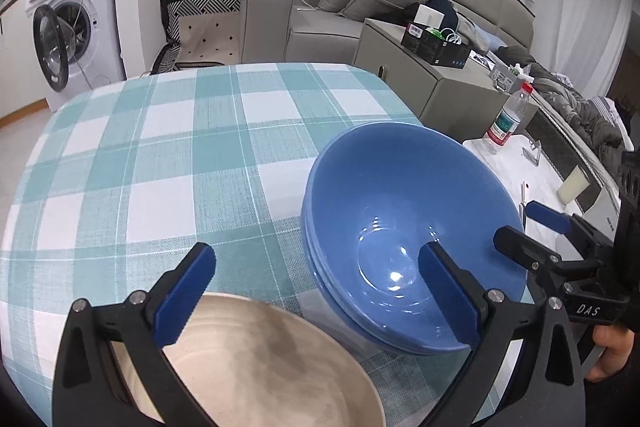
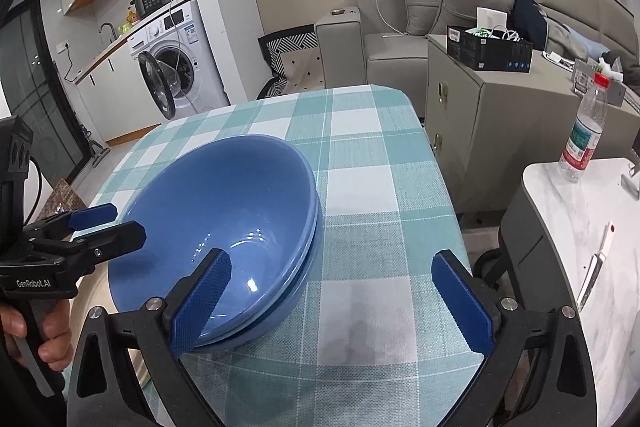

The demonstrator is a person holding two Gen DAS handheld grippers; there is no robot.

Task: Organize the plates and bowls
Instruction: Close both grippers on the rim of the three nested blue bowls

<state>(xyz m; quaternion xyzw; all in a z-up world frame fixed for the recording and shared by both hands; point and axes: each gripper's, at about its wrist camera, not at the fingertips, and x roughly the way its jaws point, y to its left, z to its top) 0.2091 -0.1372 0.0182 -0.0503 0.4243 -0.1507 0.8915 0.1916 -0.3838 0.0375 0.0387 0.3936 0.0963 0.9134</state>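
Both tools wide open, holding nothing; left tool [image 1: 320, 291] over beige plate [image 1: 272, 363], stacked blue bowls [image 1: 400, 211] between it and right tool [image 2: 332, 299] on counter [image 1: 160, 155]

White letters "DAS" show on the black plastic body of the right gripper [image 1: 548, 223], seen from the left wrist camera; over on the right wrist view, "GenRobot.AI" reads in white along the black plastic body of the left gripper [image 2: 108, 223]; other labels stay too small to read
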